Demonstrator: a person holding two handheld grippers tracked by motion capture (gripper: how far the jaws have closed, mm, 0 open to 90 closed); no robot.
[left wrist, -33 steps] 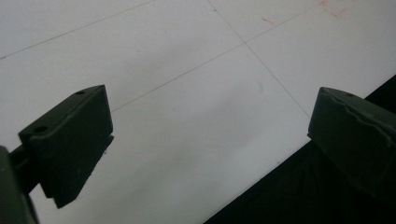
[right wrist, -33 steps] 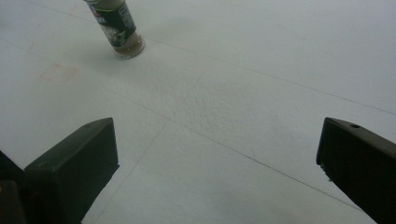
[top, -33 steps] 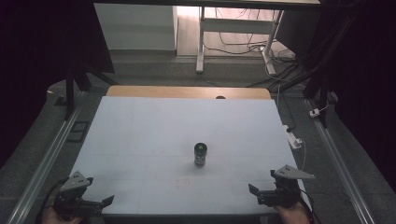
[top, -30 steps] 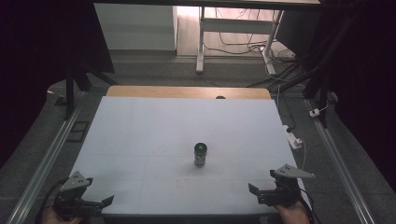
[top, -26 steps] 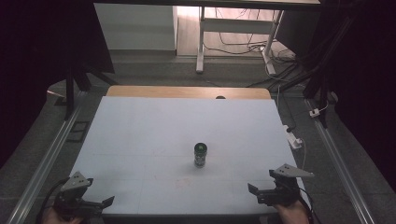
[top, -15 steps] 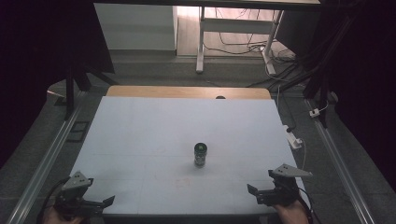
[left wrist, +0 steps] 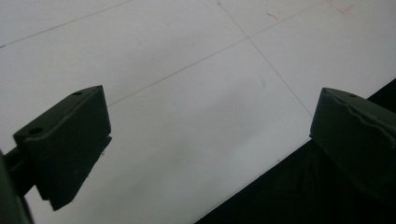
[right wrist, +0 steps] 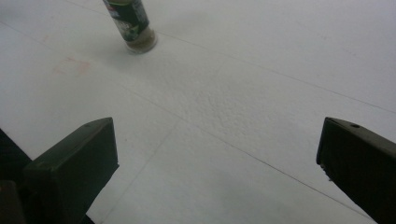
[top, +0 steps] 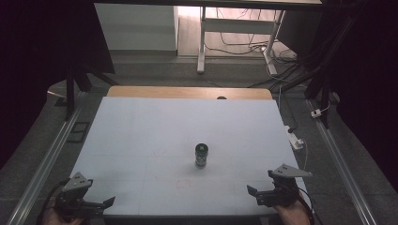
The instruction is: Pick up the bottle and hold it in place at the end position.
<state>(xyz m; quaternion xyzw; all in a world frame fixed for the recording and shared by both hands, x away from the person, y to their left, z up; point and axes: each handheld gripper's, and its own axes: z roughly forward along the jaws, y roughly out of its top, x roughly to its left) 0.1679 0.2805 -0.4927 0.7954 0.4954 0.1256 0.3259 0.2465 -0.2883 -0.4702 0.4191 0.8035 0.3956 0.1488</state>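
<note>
On the white table (top: 141, 136), one upright jar (top: 201, 155), seemingly

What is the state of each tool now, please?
Left tool: open, holding nothing.
Right tool: open, holding nothing; the small jar stands apart from it.

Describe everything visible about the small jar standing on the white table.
The small jar is a slim, upright container with a dark lid, a dark green label with pale print, and a clear base showing yellowish-brown contents, seen in the right gripper view. It looks like glass or clear plastic; which one is unclear. It stands alone near the middle of the white table, slightly toward the near edge, closed as far as can be seen. Nothing touches it but the table.
</note>
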